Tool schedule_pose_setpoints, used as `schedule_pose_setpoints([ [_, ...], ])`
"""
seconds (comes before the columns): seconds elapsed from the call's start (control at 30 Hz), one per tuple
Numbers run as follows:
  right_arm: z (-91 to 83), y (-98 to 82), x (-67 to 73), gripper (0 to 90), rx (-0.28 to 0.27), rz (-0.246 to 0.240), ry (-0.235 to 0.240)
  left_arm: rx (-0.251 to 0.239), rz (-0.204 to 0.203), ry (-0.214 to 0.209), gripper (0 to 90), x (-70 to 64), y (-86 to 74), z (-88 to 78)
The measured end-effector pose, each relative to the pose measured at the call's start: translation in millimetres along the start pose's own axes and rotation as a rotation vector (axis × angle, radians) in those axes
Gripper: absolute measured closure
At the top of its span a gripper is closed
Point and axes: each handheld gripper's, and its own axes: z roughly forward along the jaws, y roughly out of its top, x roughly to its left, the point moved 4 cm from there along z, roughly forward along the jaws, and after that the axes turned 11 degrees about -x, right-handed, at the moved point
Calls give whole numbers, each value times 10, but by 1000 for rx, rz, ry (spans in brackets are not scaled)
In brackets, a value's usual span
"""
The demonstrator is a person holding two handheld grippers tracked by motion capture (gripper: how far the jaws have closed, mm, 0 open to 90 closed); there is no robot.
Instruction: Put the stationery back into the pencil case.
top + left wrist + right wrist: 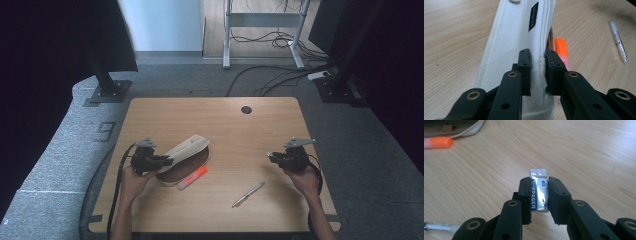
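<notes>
A white fabric pencil case (pixel 189 147) lies at the left middle of the wooden table (pixel 235 125), its flap lifted over a brown inside. My left gripper (pixel 167 160) is shut on the edge of that flap; in the left gripper view the jaws (pixel 537 53) pinch the white cloth (pixel 509 37). My right gripper (pixel 271 156) hovers over the right side of the table. It is shut on a small eraser (pixel 539 188) in a blue and white sleeve, held above the wood between its jaws (pixel 539 180).
An orange highlighter (pixel 192 178) lies just in front of the case. A silver pen (pixel 248 194) lies nearer the front edge, between the two hands. A round cable hole (pixel 246 109) sits near the table's far edge. Grey floor surrounds the table.
</notes>
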Motion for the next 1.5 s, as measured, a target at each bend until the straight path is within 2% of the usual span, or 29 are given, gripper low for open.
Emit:
schedule_pose_setpoints([
  [0.27,109,136,144,718,-1,-28,32,-1,0,0,764,-1,0,0],
  [0.77,413,276,447,718,16,-62,96,-1,3,0,764,-4,-1,1],
  [1.5,821,465,795,718,24,-116,156,-8,-3,-1,765,1,5,-6],
])
